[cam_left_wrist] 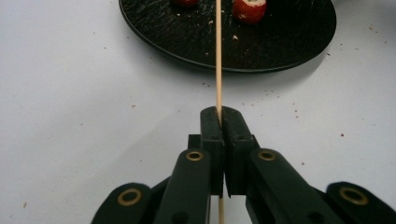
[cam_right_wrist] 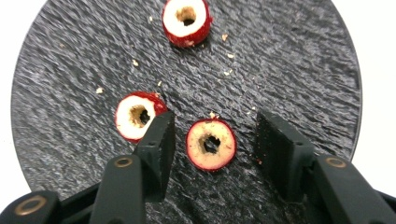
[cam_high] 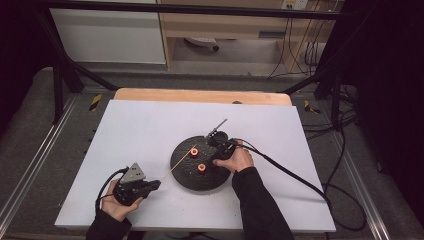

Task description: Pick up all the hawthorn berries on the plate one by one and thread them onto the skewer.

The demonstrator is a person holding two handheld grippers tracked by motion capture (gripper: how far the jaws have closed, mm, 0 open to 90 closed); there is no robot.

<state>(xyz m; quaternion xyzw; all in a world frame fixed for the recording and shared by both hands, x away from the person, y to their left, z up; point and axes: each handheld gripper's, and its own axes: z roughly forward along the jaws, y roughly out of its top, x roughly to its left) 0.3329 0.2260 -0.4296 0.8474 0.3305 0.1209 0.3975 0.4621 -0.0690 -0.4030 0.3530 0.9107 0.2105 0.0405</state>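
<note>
A cored red fruit piece [cam_right_wrist: 211, 144] lay on the black plate [cam_right_wrist: 299, 70] between the right tool [cam_right_wrist: 215, 140]'s parted pads, untouched. Three such pieces sat on the plate; the high view resolved two. The left tool [cam_left_wrist: 220, 122] was clenched on one wooden skewer [cam_left_wrist: 218, 56] above the white surface [cam_left_wrist: 70, 93].

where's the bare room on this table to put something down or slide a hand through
The far strip of the white sheet, beyond the black plate, lies bare, as does its left side above the left gripper. The right side is bare apart from a cable. Crowded: the plate, with three cored fruit pieces and the right gripper, and the skewer reaching to it.
</note>
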